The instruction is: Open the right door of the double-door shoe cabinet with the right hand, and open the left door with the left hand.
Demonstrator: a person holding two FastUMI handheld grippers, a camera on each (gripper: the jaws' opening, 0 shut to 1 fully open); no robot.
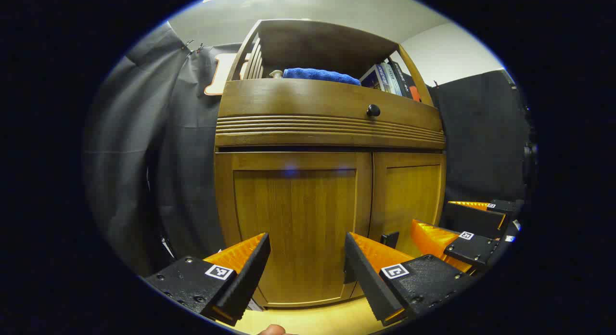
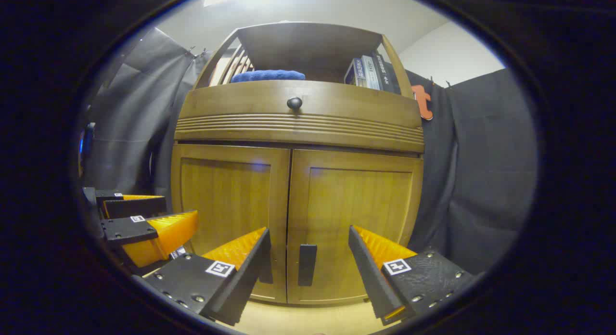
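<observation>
The wooden shoe cabinet stands straight ahead with both doors closed. In the left gripper view the left door lies between my left gripper's fingers, which are open and short of it. The right door carries a dark handle. Farther right, the right gripper is also in sight. In the right gripper view my right gripper is open, with the right door's handle showing between its fingers, untouched. The left door is beside it, and the left gripper hovers low on the left.
Above the doors is a drawer with a round dark knob. The open shelf on top holds a blue towel and books. Black cloth hangs on both sides of the cabinet. A pale floor runs under it.
</observation>
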